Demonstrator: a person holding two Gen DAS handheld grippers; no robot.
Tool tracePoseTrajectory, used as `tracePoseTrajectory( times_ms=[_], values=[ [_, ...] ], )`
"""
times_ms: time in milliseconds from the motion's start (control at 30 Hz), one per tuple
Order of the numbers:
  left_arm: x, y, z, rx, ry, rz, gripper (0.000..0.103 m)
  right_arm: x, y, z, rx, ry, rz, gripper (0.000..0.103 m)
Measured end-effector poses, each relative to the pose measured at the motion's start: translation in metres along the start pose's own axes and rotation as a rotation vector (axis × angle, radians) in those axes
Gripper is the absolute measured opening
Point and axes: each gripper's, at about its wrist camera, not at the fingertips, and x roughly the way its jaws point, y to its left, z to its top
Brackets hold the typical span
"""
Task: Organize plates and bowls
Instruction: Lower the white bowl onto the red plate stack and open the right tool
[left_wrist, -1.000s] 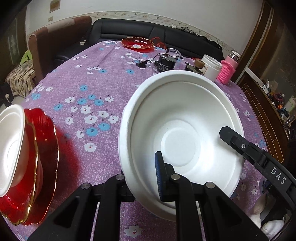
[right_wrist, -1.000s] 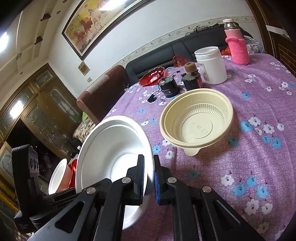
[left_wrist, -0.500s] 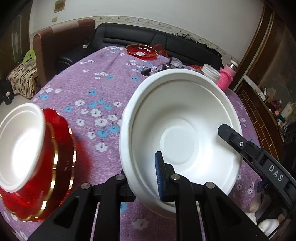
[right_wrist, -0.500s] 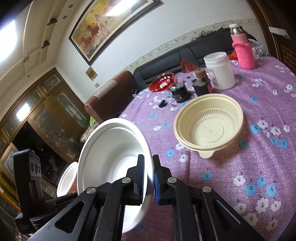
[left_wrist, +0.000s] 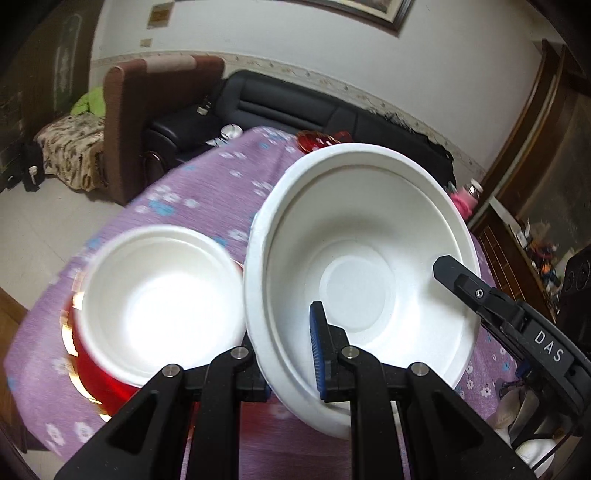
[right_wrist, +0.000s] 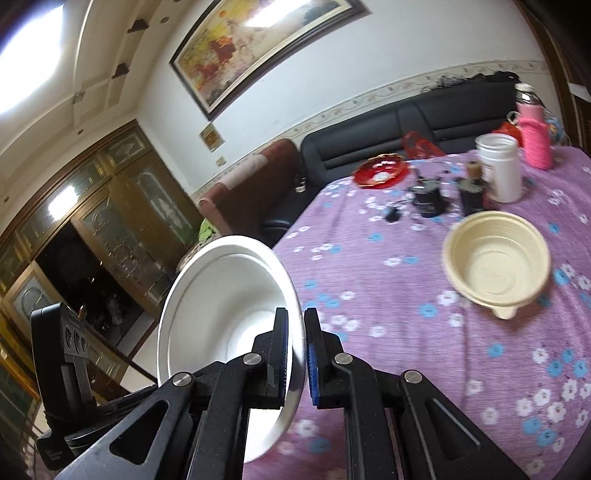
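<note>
Both grippers hold one large white foam bowl (left_wrist: 362, 258), lifted and tilted above the purple flowered table (left_wrist: 207, 192). My left gripper (left_wrist: 291, 354) is shut on its near rim. My right gripper (right_wrist: 297, 350) is shut on the opposite rim of the same bowl (right_wrist: 221, 302); its arm shows in the left wrist view (left_wrist: 517, 321). Just left of the held bowl a smaller white foam bowl (left_wrist: 159, 295) sits on a stack of red gold-rimmed plates (left_wrist: 96, 373). A cream plastic bowl (right_wrist: 495, 262) stands on the table to the right.
At the far end of the table are a red dish (right_wrist: 380, 171), a white jar (right_wrist: 498, 166), a pink-sleeved bottle (right_wrist: 533, 129) and small dark items (right_wrist: 428, 197). A black sofa (left_wrist: 295, 114) and a brown chair (left_wrist: 147, 110) stand beyond the table's far edge.
Both grippers have carried the large white bowl left and higher. The small white bowl on the red plates now lies close beside it. The cream bowl has fallen away to the right.
</note>
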Motion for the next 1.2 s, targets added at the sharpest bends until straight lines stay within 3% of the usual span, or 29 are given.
tracePoseTrajectory(
  times_ms=[267,500,700,767,833,900,1033,1100,1167,1200],
  values=[
    [-0.03,0.058,0.024,-0.025,-0.069,0.135,0.016,0.046,0.064,0.004,-0.053,0.069,0.08,0.011],
    [-0.01,0.102,0.018,-0.082,0.0,0.2,0.016,0.099,0.087,-0.019,-0.065,0.178,0.065,0.011],
    [-0.004,0.107,0.012,-0.08,0.021,0.215,0.016,0.116,0.094,-0.032,-0.128,0.216,0.008,0.011],
    [-0.007,0.103,0.013,-0.074,0.016,0.218,0.021,0.119,0.092,-0.035,-0.132,0.225,-0.008,0.011],
    [-0.011,0.101,0.015,-0.073,0.006,0.214,0.034,0.12,0.091,-0.036,-0.128,0.232,-0.011,0.011],
    [-0.017,0.098,0.015,-0.07,-0.023,0.224,0.056,0.12,0.087,-0.036,-0.108,0.231,-0.009,0.011],
    [-0.036,0.094,0.015,-0.056,-0.102,0.245,0.066,0.116,0.087,-0.035,-0.113,0.208,-0.024,0.015],
    [-0.046,0.092,0.016,-0.054,-0.138,0.247,0.071,0.11,0.087,-0.034,-0.118,0.188,-0.036,0.021],
    [-0.053,0.09,0.016,-0.053,-0.16,0.241,0.073,0.105,0.088,-0.034,-0.123,0.168,-0.041,0.042],
    [-0.056,0.089,0.016,-0.052,-0.169,0.239,0.073,0.102,0.087,-0.033,-0.123,0.154,-0.045,0.046]
  ],
)
